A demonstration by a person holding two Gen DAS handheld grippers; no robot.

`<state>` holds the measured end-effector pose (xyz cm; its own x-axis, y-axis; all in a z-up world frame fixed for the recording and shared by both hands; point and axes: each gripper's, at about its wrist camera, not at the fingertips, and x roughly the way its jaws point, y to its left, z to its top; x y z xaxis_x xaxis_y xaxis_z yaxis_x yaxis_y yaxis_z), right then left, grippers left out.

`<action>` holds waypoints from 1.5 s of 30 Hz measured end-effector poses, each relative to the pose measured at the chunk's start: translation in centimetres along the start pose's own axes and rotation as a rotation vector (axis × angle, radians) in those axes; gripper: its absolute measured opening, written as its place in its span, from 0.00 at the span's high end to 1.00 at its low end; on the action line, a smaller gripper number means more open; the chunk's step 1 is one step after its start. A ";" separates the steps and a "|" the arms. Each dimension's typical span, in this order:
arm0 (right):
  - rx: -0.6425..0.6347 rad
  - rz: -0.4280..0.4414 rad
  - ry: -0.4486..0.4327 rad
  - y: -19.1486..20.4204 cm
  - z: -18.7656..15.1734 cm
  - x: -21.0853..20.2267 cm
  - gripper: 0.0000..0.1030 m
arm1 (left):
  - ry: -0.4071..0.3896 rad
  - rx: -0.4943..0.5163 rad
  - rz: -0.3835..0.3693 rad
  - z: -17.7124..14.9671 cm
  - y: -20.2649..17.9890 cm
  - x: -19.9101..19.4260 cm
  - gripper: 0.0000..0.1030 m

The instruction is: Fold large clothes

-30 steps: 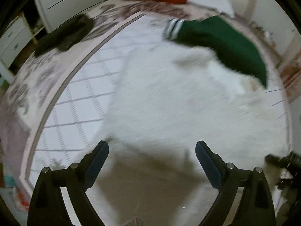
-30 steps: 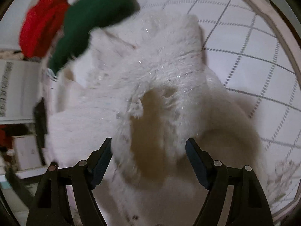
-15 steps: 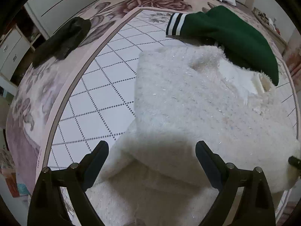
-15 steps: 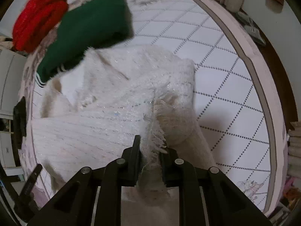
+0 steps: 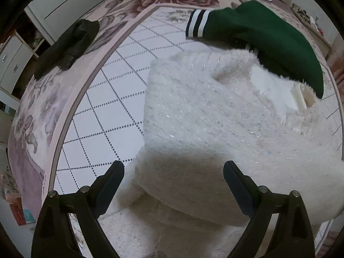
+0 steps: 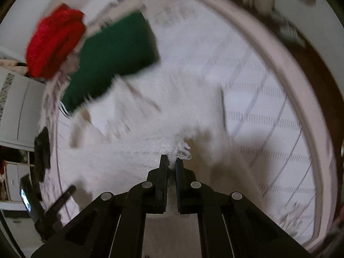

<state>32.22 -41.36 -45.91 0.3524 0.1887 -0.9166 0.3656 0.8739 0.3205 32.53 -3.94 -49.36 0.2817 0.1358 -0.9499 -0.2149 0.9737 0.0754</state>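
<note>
A large fluffy white garment [image 5: 210,118] lies partly folded on the quilted bedspread [image 5: 103,111]. My left gripper [image 5: 173,176] is open and empty, hovering over the garment's near edge. My right gripper [image 6: 171,163] is shut on a fringed edge of the white garment [image 6: 182,150] and holds it lifted; this view is blurred by motion.
A folded green garment with striped cuffs [image 5: 258,34] lies on the far side of the white one. A red garment [image 6: 56,40] sits beyond it. A black cloth [image 5: 68,45] lies on the floral border at left. White cabinets [image 5: 64,0] stand behind.
My right gripper has shut on the white garment's edge and pulled it up. My left gripper has stayed open and drawn back a little from the garment.
</note>
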 end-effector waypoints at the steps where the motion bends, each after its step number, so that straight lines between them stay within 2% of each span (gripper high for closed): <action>1: -0.024 -0.026 -0.026 0.2 0.4 -0.2 0.94 | -0.004 -0.002 0.002 0.1 -0.1 0.1 0.08; 3: -0.061 -0.116 -0.029 -0.1 1.1 1.7 0.94 | 0.008 -0.006 0.019 0.3 -0.4 0.7 0.08; 4: -0.069 -0.166 0.006 -0.7 1.2 3.5 0.94 | 0.021 -0.012 0.025 0.4 -0.5 1.2 0.08; 5: -0.081 -0.198 0.123 -1.4 1.2 6.4 0.93 | 0.043 -0.019 0.026 0.5 -0.5 1.7 0.08; 6: -0.064 -0.193 0.254 -2.3 0.9 8.8 0.93 | 0.059 -0.021 0.023 0.6 -0.5 2.0 0.08; 7: -0.019 -0.178 0.325 -3.0 0.7 9.7 0.87 | 0.066 -0.019 0.023 0.7 -0.5 2.0 0.08; 8: -0.004 -0.171 0.326 -3.2 0.8 9.2 0.82 | 0.059 -0.013 0.025 0.8 -0.6 1.8 0.08; 10: -0.031 -0.197 0.269 -2.5 1.4 6.9 0.60 | 0.043 0.005 0.030 1.1 -0.7 1.4 0.08; 13: -0.006 -0.187 0.176 -1.3 2.4 3.2 0.56 | 0.015 0.042 0.069 1.9 -1.1 0.9 0.08; 15: 0.002 -0.075 0.164 0.9 3.3 2.5 0.56 | -0.004 0.074 0.127 2.7 -1.7 1.4 0.08; 17: -0.011 0.026 0.211 3.7 4.1 4.5 0.56 | -0.022 0.132 0.230 4.0 -2.9 2.8 0.08; 19: -0.041 0.065 0.262 6.8 4.8 8.9 0.56 | -0.011 0.211 0.326 5.0 -4.4 5.5 0.08; 21: -0.065 0.044 0.325 9.2 5.0 13.6 0.56 | 0.028 0.270 0.350 5.5 -5.3 7.9 0.08; 23: -0.086 -0.003 0.398 10.9 4.9 18.2 0.56 | 0.023 0.287 0.347 5.7 -5.5 8.7 0.08; 25: -0.109 -0.051 0.446 11.6 4.5 21.3 0.48 | 0.009 0.295 0.334 5.8 -5.2 8.6 0.08; 26: -0.116 -0.076 0.444 12.1 4.6 21.9 0.48 | 0.007 0.298 0.327 5.7 -5.1 8.5 0.08; 27: -0.113 -0.097 0.429 12.5 4.7 21.7 0.57 | 0.005 0.294 0.316 5.7 -4.7 8.5 0.08; 28: -0.130 -0.098 0.405 13.1 4.7 21.4 0.75 | 0.007 0.288 0.307 5.7 -4.5 8.5 0.08; 29: -0.144 -0.109 0.389 13.4 4.7 21.2 0.77 | 0.010 0.280 0.299 5.9 -4.5 8.6 0.08; 30: -0.141 -0.121 0.376 13.4 4.6 20.9 0.86 | 0.012 0.270 0.288 5.9 -4.2 8.5 0.08; 31: -0.134 -0.138 0.353 13.5 4.6 20.5 1.00 | 0.015 0.267 0.283 5.9 -4.3 8.5 0.08; 33: -0.142 -0.139 0.275 13.9 4.9 19.0 0.99 | 0.020 0.258 0.272 6.1 -4.1 8.4 0.08; 36: -0.115 -0.072 0.204 14.9 5.4 16.6 0.99 | 0.015 0.241 0.269 6.6 -3.9 8.5 0.08; 39: -0.127 -0.061 0.164 15.6 5.7 16.7 0.99 | 0.018 0.218 0.259 7.0 -3.4 8.6 0.08; 42: -0.104 -0.054 0.217 14.9 6.1 18.4 0.98 | 0.023 0.201 0.245 7.1 -3.2 8.2 0.08; 44: -0.052 0.045 0.359 13.3 6.2 20.1 0.95 | 0.018 0.185 0.225 7.0 -2.8 7.2 0.08; 45: -0.023 0.083 0.394 12.9 6.2 19.7 0.89 | 0.011 0.166 0.203 6.8 -2.4 6.3 0.08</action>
<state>49.19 -29.14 -58.33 0.0209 0.4123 -0.9108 0.3285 0.8576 0.3957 41.19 -4.23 -53.42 0.2383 0.3305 -0.9133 -0.1095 0.9435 0.3128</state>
